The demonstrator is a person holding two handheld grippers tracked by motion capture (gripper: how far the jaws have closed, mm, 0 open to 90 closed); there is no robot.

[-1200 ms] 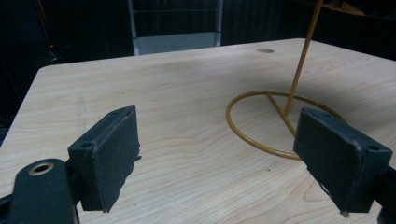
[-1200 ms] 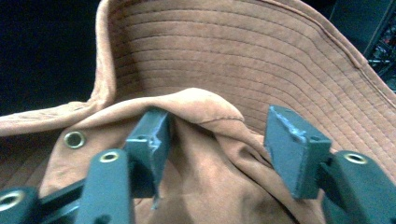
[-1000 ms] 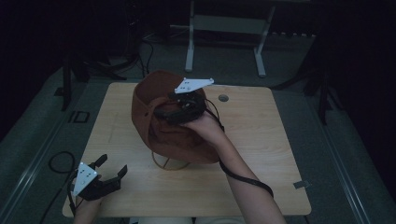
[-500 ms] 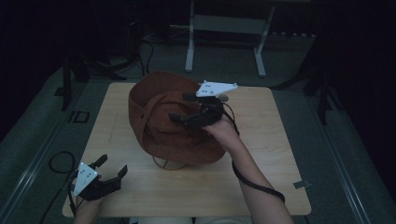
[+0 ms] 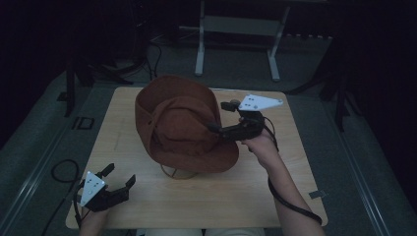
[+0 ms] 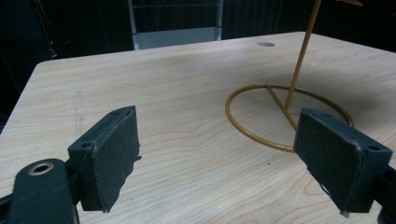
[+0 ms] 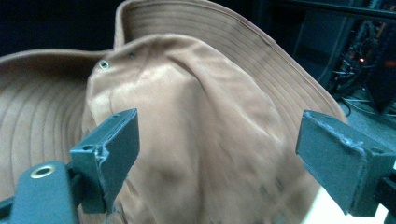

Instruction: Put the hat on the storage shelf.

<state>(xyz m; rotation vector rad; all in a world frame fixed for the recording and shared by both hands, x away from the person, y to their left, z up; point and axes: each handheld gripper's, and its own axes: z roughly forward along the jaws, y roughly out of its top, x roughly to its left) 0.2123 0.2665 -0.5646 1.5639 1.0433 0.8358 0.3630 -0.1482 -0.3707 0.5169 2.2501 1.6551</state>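
Observation:
A brown wide-brimmed hat [image 5: 182,125] rests tilted on a gold wire stand [image 6: 227,105] in the middle of the wooden table [image 5: 246,196]. My right gripper [image 5: 220,116] hovers at the hat's right side, pointing left at the crown. Its jaws have just been opening and stand open. In the right gripper view the hat's crown [image 7: 196,116] lies ahead of the right gripper [image 7: 219,135], with no pad touching it. My left gripper [image 5: 120,174] sits low at the table's near left corner, open with nothing in it. In its own view the left gripper [image 6: 217,135] faces the stand's ring.
A grey metal frame [image 5: 236,29] stands on the floor behind the table. A cable loop [image 5: 59,169] lies on the floor at the left. A small round mark [image 6: 265,44] shows near the table's far edge.
My right gripper has moved right, from over the hat's crown to beside its right brim. The left gripper has stayed put.

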